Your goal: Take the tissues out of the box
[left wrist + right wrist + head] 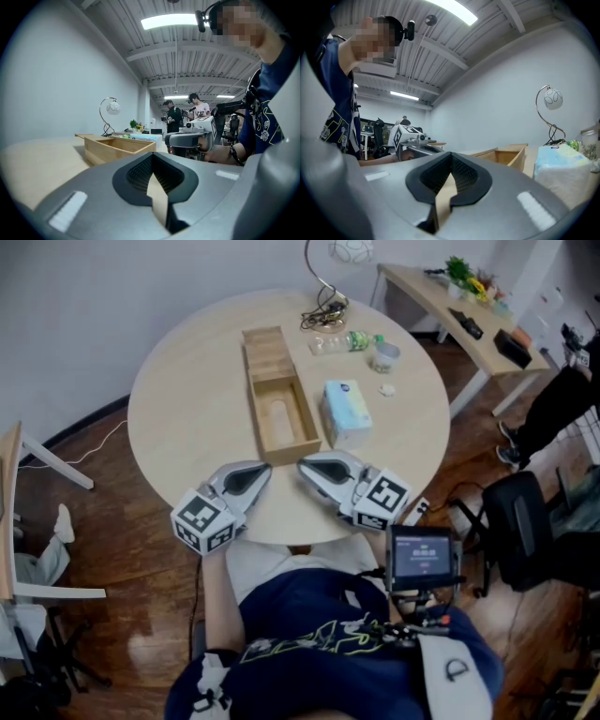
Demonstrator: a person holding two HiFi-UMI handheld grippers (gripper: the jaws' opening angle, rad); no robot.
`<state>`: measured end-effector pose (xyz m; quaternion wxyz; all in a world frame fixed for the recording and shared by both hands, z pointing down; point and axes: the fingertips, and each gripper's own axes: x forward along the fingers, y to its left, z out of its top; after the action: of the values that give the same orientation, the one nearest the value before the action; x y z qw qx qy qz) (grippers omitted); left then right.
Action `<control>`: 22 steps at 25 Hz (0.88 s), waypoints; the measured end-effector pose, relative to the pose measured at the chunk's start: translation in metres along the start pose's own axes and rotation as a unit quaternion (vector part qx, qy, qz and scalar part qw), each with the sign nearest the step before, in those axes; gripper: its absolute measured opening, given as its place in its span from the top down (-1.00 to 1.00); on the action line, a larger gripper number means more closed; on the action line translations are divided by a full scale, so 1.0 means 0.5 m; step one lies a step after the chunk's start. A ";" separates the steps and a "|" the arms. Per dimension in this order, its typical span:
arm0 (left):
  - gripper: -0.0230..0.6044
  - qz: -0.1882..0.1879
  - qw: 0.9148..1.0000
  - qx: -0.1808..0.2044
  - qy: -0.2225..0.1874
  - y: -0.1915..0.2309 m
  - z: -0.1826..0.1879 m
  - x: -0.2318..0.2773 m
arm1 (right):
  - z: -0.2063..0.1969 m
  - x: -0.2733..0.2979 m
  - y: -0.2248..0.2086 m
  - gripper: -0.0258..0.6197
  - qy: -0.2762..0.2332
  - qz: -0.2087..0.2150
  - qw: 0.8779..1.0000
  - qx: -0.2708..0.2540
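A pale blue tissue pack [346, 412] lies on the round wooden table [187, 390], just right of a long open wooden box [278, 397]. Both grippers rest at the table's near edge with their tips turned toward each other. My left gripper [265, 472] is shut with nothing in it, in front of the box's near end. My right gripper [302, 468] is also shut and holds nothing, a little short of the tissue pack. The right gripper view shows the tissue pack [560, 161] at the right and the box [506, 154] beyond. The left gripper view shows the box [117, 147] and the right gripper [190, 139].
At the table's far side stand a curved lamp [328, 277], a plastic bottle [349, 341] and a small cup [384, 356]. A long desk [459, 306] and an office chair [525, 521] are to the right. A small screen [422, 556] hangs at my waist.
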<state>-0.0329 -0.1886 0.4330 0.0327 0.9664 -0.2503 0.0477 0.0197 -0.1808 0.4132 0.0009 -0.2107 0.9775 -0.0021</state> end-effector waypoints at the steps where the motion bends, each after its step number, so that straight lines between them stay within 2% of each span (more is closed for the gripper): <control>1: 0.93 0.001 1.000 -0.001 0.000 0.000 -0.001 0.000 | -0.003 0.001 0.001 0.92 0.004 0.003 1.000 0.000; 22: 0.92 0.010 1.000 -0.003 0.000 0.012 -0.003 -0.004 | -0.017 0.023 0.015 0.92 0.023 0.031 0.999 0.004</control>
<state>-0.0377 -0.1925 0.4343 0.0350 0.9637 -0.2602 0.0477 0.0061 -0.1788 0.4217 -0.0209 -0.1807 0.9833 -0.0106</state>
